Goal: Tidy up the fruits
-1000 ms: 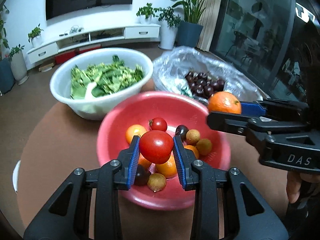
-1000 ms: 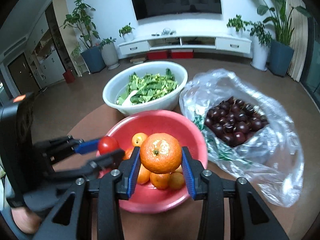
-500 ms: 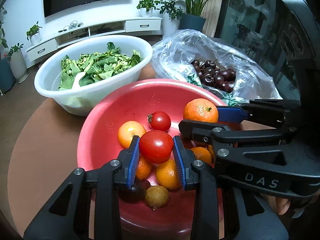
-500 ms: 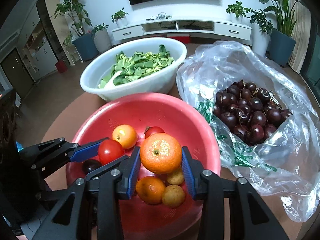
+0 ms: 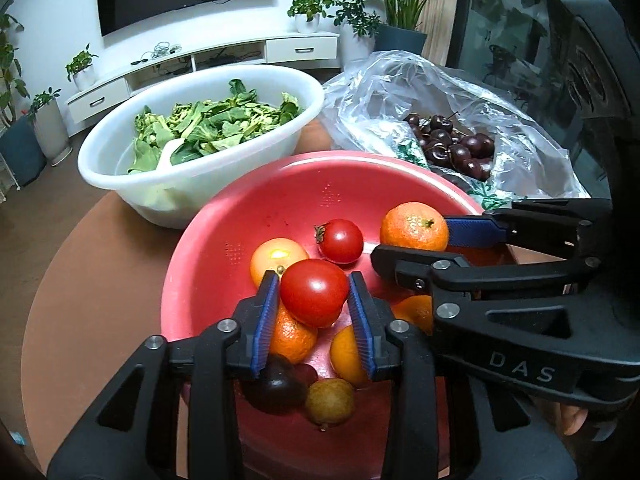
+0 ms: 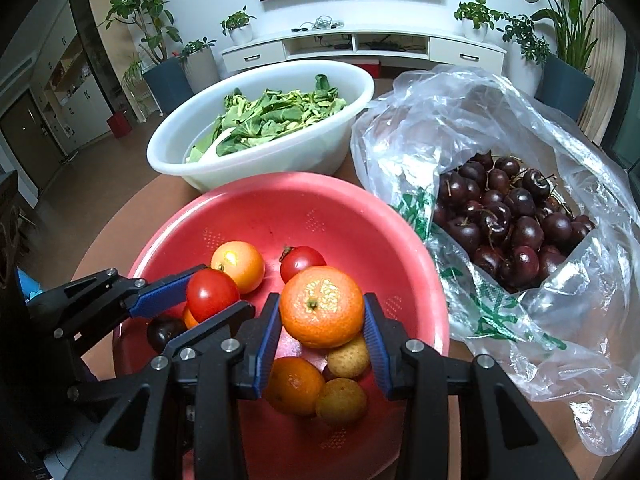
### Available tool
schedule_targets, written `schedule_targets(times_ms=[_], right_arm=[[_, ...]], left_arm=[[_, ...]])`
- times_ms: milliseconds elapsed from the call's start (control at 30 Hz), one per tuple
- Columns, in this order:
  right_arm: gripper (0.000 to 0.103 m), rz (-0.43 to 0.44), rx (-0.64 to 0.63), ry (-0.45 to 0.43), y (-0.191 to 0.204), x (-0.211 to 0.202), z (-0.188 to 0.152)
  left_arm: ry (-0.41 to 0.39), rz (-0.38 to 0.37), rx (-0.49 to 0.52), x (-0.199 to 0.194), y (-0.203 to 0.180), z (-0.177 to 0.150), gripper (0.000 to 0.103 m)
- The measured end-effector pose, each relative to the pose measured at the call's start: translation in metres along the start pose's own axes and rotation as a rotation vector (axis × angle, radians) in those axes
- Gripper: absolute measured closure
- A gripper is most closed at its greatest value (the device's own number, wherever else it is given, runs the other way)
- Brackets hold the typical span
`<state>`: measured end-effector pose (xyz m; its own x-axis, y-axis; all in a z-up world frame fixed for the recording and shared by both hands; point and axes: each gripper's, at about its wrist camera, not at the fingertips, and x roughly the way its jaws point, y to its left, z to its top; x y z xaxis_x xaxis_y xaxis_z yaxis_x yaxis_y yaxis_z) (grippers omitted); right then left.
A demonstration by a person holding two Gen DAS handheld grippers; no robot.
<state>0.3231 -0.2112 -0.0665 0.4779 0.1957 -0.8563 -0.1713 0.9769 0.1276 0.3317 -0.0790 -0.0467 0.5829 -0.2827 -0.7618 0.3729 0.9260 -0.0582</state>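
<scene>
A red colander bowl [image 5: 280, 184] [image 6: 344, 204] holds several fruits: tomatoes, oranges, small brown fruits and a dark plum. My left gripper [image 5: 314, 292] is shut on a red tomato [image 5: 314, 292], held just over the fruit in the bowl. It also shows in the right wrist view [image 6: 212, 294]. My right gripper [image 6: 322, 306] is shut on an orange [image 6: 322, 306], held over the bowl's right side; it also shows in the left wrist view [image 5: 414, 226].
A white basin of green leaves [image 6: 260, 120] stands behind the red bowl. A clear plastic bag of dark cherries [image 6: 508, 208] lies to the right. All rest on a round brown table [image 5: 80, 280].
Both grippers have moved forward and down over the red bowl with their fruit still held. The bowl now fills more of both views.
</scene>
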Motion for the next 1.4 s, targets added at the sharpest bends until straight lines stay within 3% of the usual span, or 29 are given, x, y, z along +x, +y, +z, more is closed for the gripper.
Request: schedule_targets(times_ms=[33, 333, 533, 667, 700, 767, 800, 1033, 1133, 1233, 1267, 1333, 1400], right_arm=[[0.060, -0.001, -0.001, 0.001, 0.000, 0.000, 0.000], [0.059, -0.011, -0.008, 0.008, 0.000, -0.002, 0.000], [0.051, 0.003, -0.010, -0.002, 0.000, -0.009, 0.000], [0.038, -0.010, -0.003, -0.029, -0.002, -0.022, -0.002], [0.037, -0.003, 0.004, -0.037, -0.003, -0.026, -0.003], [0.031, 0.006, 0.013, -0.053, -0.005, -0.036, -0.005], [0.029, 0.006, 0.014, -0.070, -0.005, -0.043, -0.007], [0.023, -0.016, 0.014, -0.211, 0.003, -0.100, -0.031], [0.017, -0.011, 0.020, -0.308, 0.011, -0.133, -0.048], [0.009, -0.005, 0.044, -0.398, 0.016, -0.164, -0.061], [0.008, -0.011, 0.050, -0.437, 0.019, -0.178, -0.066], [0.004, -0.016, 0.052, -0.484, 0.023, -0.197, -0.074], [0.000, -0.027, 0.061, -0.541, 0.029, -0.219, -0.081]], left_arm=[[0.000, 0.004, -0.009, 0.000, 0.002, 0.000, 0.060], [-0.007, 0.048, 0.001, 0.000, 0.000, 0.001, 0.049], [-0.024, 0.061, -0.011, -0.008, 0.002, 0.000, 0.041], [-0.050, 0.049, -0.046, -0.021, 0.007, -0.002, 0.030], [-0.061, 0.046, -0.052, -0.027, 0.007, -0.002, 0.028], [-0.084, 0.087, -0.053, -0.038, 0.006, -0.003, 0.007], [-0.096, 0.089, -0.056, -0.044, 0.006, -0.004, 0.003], [-0.256, 0.101, -0.053, -0.117, -0.006, -0.028, 0.000], [-0.326, 0.158, -0.036, -0.159, -0.019, -0.041, 0.000], [-0.444, 0.278, -0.032, -0.207, -0.035, -0.057, 0.000], [-0.490, 0.354, -0.042, -0.225, -0.042, -0.067, 0.000], [-0.484, 0.439, -0.086, -0.244, -0.047, -0.074, 0.000], [-0.460, 0.424, -0.117, -0.260, -0.050, -0.079, 0.000]])
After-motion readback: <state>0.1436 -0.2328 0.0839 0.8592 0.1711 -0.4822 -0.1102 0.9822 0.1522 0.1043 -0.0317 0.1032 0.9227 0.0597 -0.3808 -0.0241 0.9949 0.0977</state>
